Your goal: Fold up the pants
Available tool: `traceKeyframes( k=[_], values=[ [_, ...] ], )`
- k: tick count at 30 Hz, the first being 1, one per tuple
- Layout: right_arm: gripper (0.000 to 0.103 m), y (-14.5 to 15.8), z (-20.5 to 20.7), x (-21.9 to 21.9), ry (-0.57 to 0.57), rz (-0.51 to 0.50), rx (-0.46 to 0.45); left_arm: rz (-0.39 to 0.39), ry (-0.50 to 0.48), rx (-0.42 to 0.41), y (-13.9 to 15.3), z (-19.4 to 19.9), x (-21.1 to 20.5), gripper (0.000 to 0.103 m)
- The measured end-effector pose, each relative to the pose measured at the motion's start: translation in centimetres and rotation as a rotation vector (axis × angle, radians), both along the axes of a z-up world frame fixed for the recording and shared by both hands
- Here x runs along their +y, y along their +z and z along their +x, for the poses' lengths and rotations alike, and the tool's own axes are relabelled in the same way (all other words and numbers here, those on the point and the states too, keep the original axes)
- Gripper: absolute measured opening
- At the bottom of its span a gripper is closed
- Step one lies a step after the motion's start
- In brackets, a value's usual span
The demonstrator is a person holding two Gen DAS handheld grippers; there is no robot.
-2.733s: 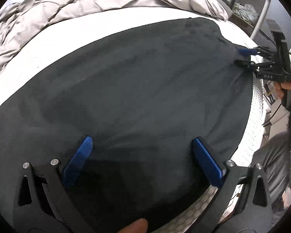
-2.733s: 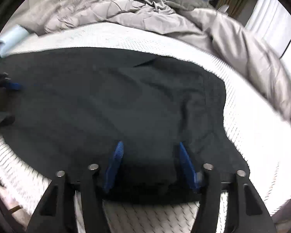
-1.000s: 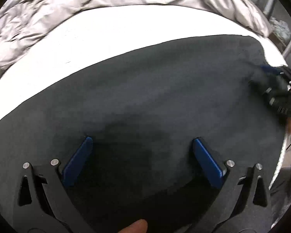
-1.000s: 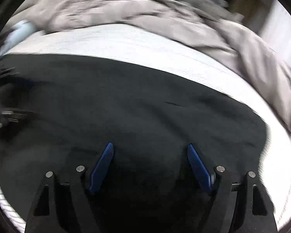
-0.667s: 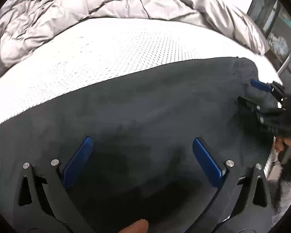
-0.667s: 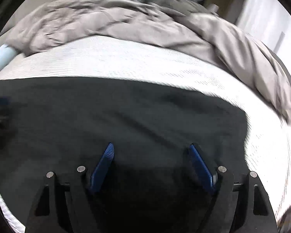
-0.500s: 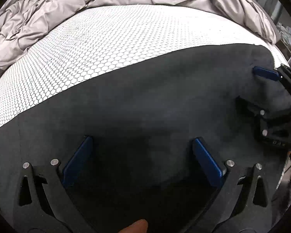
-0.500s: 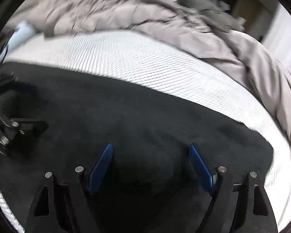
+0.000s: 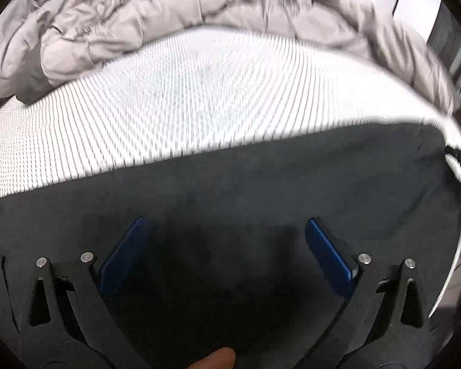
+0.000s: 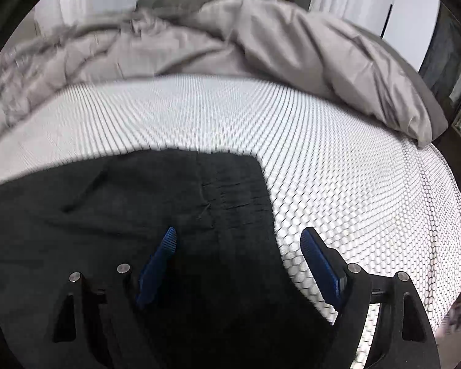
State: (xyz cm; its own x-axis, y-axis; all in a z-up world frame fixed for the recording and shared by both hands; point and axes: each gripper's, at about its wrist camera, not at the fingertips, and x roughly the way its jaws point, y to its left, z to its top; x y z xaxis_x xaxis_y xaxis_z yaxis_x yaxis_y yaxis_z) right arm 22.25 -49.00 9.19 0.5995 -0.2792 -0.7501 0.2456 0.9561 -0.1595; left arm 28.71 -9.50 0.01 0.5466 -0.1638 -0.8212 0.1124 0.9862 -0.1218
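Both grippers, left (image 9: 224, 246) and right (image 10: 238, 255), are hovering spread wide over dark pants (image 9: 261, 190), seemingly gripping nothing.

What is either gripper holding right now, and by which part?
Nothing is held. The left gripper and the right gripper both stand open above the dark pants lying flat on the bed, with no fabric pinched.

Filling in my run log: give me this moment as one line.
task: fold pants | left claw: open, over black pants | right claw: open, straddling pants' right edge | surface: white mattress
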Motion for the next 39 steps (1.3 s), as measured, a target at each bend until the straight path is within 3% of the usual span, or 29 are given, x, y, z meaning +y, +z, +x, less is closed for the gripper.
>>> traceKeyframes(
  k=[2,4,5,8,12,15,17,22,25,27,29,31,35,37,39],
  values=[
    [0.082,1.2,-0.1,-1.8,-0.039,0.059,-0.074,-0.014,0.047,-0.014,0.6,0.8,0.2,0.102],
    [0.063,1.5,-0.6,-3.2,-0.088,0.168,-0.122,-0.034,0.076,0.005,0.2,1.6,0.0,0.102],
    [0.045,1.3,-0.5,-4.0,-0.112,0.216,-0.121,-0.045,0.069,0.02,-0.1,1.9,-0.4,0.102],
    [0.037,0.5,1.6,-3.0,-0.03,0.223,-0.07,-0.037,0.026,0.039,-1.1,2.8,-1.7,0.102],
    [0.037,-0.8,3.4,0.3,0.04,0.046,0.009,0.076,-0.028,0.04,-2.3,3.1,-4.1,0.102],
    [0.035,-2.7,4.5,-1.7,-0.077,-0.005,0.068,0.08,-0.017,0.065,-3.4,3.0,-4.2,0.103],
    [0.032,-3.3,4.4,-2.5,-0.173,-0.113,0.106,0.075,-0.004,0.065,-3.2,2.7,-3.9,0.103],
    [0.03,0.8,0.6,-1.8,-0.109,-0.031,-0.018,0.024,-0.028,0.008,-1.0,-0.3,-3.6,0.102],
    [0.03,2.0,-2.2,-0.2,0.033,0.053,-0.051,-0.018,-0.125,-0.029,0.1,-3.6,-4.1,0.102],
    [0.03,0.7,-3.3,0.7,0.098,0.076,-0.002,-0.004,-0.208,-0.017,-0.5,-5.5,-5.0,0.102],
    [0.03,-1.7,-3.3,1.0,0.113,0.011,0.106,0.063,-0.253,0.014,-1.7,-6.6,-6.0,0.102],
    [0.03,-2.7,-3.7,0.7,0.1,-0.061,0.148,0.094,-0.244,0.006,-2.5,-7.2,-5.7,0.103],
    [0.031,-0.3,-5.2,-0.1,0.014,-0.099,0.096,0.026,-0.169,-0.019,-1.6,-8.5,-3.1,0.102],
    [0.031,0.7,-5.3,1.1,0.05,-0.056,0.061,0.001,-0.157,-0.087,-0.4,-9.7,-2.9,0.102],
    [0.031,1.0,-4.7,5.4,0.16,-0.005,0.032,-0.01,-0.177,-0.118,0.1,-10.6,-4.3,0.102]
  ],
)
